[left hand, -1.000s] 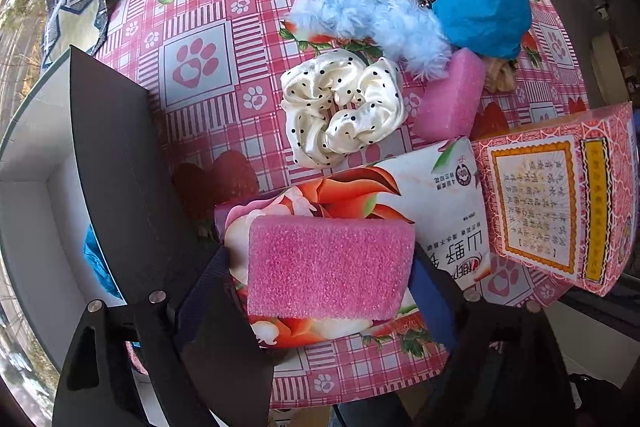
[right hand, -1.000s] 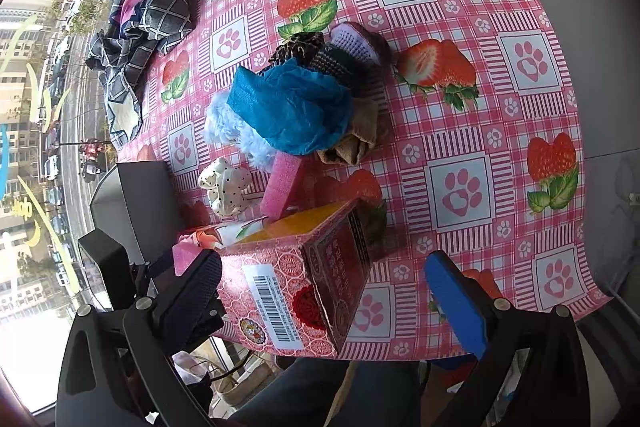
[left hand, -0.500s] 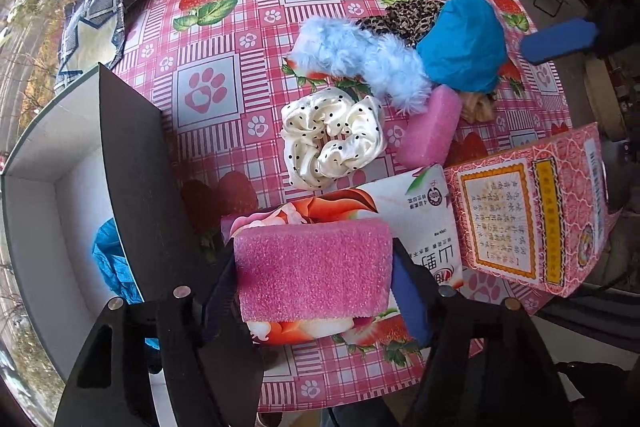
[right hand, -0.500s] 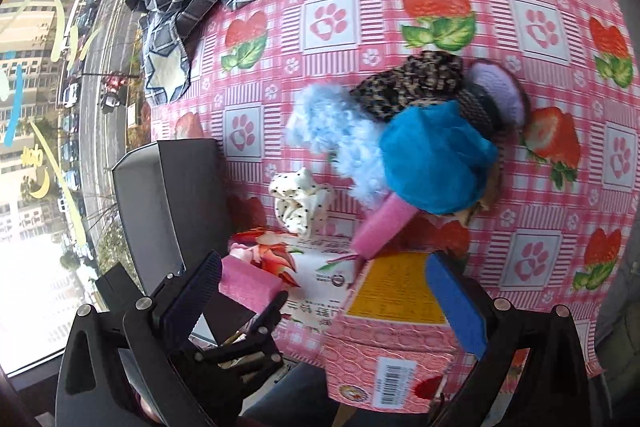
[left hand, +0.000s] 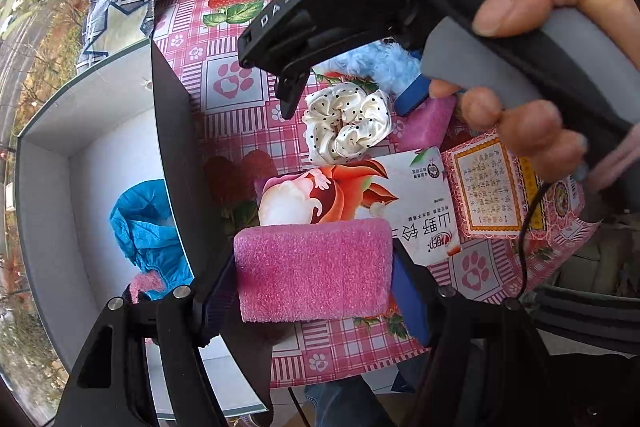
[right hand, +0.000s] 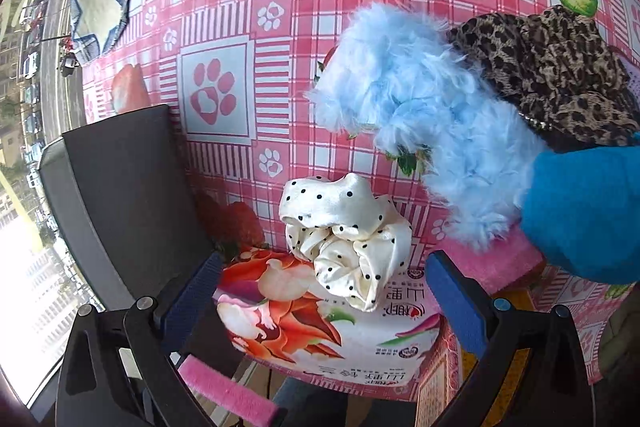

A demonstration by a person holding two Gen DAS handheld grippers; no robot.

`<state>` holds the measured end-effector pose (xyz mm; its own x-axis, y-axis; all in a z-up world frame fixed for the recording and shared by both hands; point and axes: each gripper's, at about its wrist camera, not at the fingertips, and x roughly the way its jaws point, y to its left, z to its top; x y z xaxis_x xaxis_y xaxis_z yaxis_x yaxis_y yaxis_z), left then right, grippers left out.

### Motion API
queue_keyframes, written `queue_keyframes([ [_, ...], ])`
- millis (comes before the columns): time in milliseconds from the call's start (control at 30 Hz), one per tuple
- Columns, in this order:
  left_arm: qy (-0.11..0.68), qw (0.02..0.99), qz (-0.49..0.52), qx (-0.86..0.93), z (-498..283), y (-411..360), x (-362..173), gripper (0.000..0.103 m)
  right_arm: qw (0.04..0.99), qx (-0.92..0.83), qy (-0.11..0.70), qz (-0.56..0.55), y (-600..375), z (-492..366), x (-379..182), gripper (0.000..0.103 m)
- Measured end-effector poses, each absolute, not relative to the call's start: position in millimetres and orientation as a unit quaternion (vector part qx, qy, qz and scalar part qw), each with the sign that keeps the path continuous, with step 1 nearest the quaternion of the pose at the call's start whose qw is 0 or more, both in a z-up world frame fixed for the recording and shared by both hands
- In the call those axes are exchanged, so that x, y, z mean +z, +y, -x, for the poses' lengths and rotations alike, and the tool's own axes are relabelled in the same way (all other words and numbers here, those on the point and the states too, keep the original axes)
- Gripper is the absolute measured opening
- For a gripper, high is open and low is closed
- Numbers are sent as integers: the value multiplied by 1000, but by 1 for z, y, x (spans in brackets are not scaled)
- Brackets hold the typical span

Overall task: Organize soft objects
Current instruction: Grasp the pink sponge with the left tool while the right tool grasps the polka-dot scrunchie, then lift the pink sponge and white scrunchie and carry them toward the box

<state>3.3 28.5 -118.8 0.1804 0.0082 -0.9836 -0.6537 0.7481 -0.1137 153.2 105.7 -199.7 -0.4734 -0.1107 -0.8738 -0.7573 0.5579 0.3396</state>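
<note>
Here, a coarse, blocky pink sponge [left hand: 313,270] is clamped between the pads of the left gripper [left hand: 316,277], beside the grey box [left hand: 48,195], above the glossy tissue pack [left hand: 404,195]. The right gripper [right hand: 320,291] is seen unclenched, jaws either side of the satiny dotted scrunchie [right hand: 348,243], on the strawberry-print tablecloth [right hand: 248,39]. Only the left view shows crinkled blue fabric [left hand: 140,223] inside the box.

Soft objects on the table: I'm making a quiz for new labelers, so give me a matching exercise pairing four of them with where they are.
Things:
1. pink sponge
2. polka-dot scrunchie
3. blue crumpled cloth
4. leopard-print fabric

Places:
A. inside the grey box
B. beside the fluffy light-blue piece, away from the box
C. pinched in the left gripper
D. ahead of the open right gripper

Pairs: 1-C, 2-D, 3-A, 4-B
</note>
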Motion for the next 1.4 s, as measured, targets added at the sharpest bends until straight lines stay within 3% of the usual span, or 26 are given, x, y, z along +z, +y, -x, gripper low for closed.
queue_keyframes([
  [67,594,721,273,231,-2,29,-118,74,433,366,770,292,107,-148,-210,102],
  [133,589,722,277,234,1,31,-116,74,436,358,770,299,109,-146,-219,88],
  [200,586,723,281,234,2,34,-115,74,434,347,774,303,106,-144,-226,57],
  [233,584,724,281,235,3,35,-113,74,431,344,777,305,104,-143,-229,52],
  [300,581,727,281,236,4,36,-111,74,424,348,780,301,97,-142,-234,27],
  [400,577,729,281,237,5,38,-109,74,437,348,782,275,84,-149,-228,22],
  [1100,551,733,303,260,-13,78,-77,74,569,383,725,58,3,-208,-73,22],
  [1400,550,719,304,298,-52,88,-64,74,627,364,687,49,-45,-236,-43,22],
])
